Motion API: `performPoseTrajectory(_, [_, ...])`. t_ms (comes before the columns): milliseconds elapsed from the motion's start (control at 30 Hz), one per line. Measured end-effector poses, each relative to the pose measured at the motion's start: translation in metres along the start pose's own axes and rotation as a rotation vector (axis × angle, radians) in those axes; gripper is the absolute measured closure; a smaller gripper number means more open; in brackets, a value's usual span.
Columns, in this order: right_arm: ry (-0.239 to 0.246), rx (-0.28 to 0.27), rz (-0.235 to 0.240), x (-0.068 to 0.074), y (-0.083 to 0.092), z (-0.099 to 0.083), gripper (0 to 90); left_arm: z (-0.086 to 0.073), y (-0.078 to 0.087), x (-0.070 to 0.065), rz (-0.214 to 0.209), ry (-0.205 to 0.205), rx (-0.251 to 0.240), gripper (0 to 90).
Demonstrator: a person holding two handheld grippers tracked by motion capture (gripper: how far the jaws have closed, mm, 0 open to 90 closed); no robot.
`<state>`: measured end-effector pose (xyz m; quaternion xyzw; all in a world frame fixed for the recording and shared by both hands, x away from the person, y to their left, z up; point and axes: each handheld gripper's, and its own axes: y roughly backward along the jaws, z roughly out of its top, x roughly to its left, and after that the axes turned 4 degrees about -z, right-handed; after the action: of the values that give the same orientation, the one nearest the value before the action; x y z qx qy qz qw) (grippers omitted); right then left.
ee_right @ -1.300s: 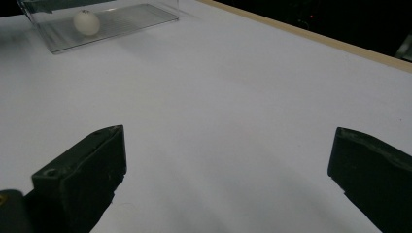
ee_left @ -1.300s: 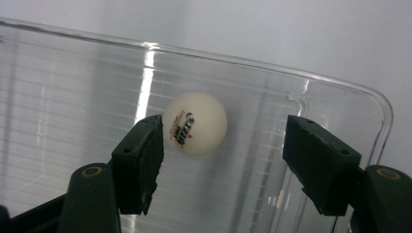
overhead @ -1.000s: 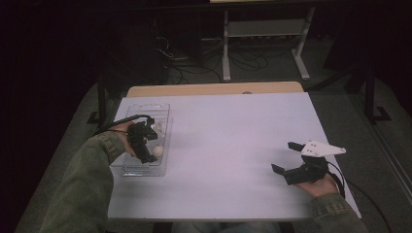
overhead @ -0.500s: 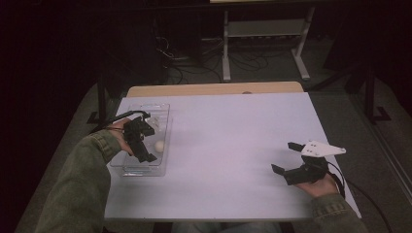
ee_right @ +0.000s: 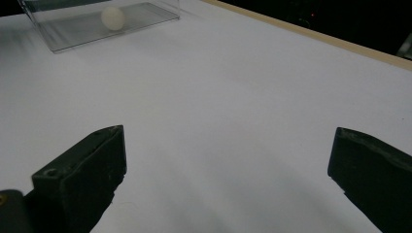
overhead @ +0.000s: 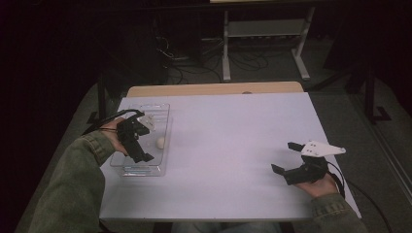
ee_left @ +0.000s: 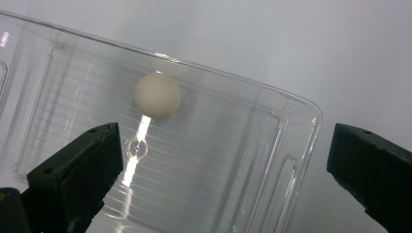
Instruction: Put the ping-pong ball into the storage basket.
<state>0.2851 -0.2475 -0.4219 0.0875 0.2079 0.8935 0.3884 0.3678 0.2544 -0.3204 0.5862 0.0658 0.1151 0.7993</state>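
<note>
A small white ball [overhead: 160,142] lies on the floor of a clear plastic tray [overhead: 160,109] that sits at the left side of the table [overhead: 233,131]. In the left gripper view the ball [ee_left: 157,95] rests close to one long wall of the tray [ee_left: 291,141], touching nothing but the ribbed plastic under it.

The left hand-held gripper [overhead: 141,143] hangs above the tray, pointing down into it. Its jaws have just been opening and now stand wide apart (released, with nothing between them); the ball lies beyond the tips, free of both. From above, the ball shows just to the right of this gripper, near the tray's right wall.

The right hand-held gripper [overhead: 286,158] is well apart from all this, low over the bare right part of the table, near the front edge. Its jaws are spread wide too and grasp nothing; in the right gripper view only the white tabletop [ee_right: 233,121] lies between them, with the tray [ee_right: 73,34] and the ball [ee_right: 112,18] far off at the top left. A grey three-cornered plate rides on top of it.
</note>
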Motion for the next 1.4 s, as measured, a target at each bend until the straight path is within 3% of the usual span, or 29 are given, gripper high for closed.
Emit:
performPoseTrajectory(433, [-0.001,-0.003,-0.002,0.000,0.001,0.000,0.0,-0.006,0.002,-0.013,0.023,0.000,-0.023,0.0])
performPoseTrajectory(833, [0.000,0.000,-0.001,0.000,0.000,0.000,0.0,-0.017,0.002,-0.026,0.042,0.011,-0.108,0.0])
performPoseTrajectory(1033, [0.002,0.000,-0.001,0.000,0.000,0.000,0.0,-0.019,-0.001,-0.033,0.030,0.004,-0.143,0.0])
performPoseTrajectory(1400, [0.001,0.001,-0.001,0.000,0.000,0.000,0.0,-0.037,-0.005,-0.044,0.039,0.049,-0.224,0.0])
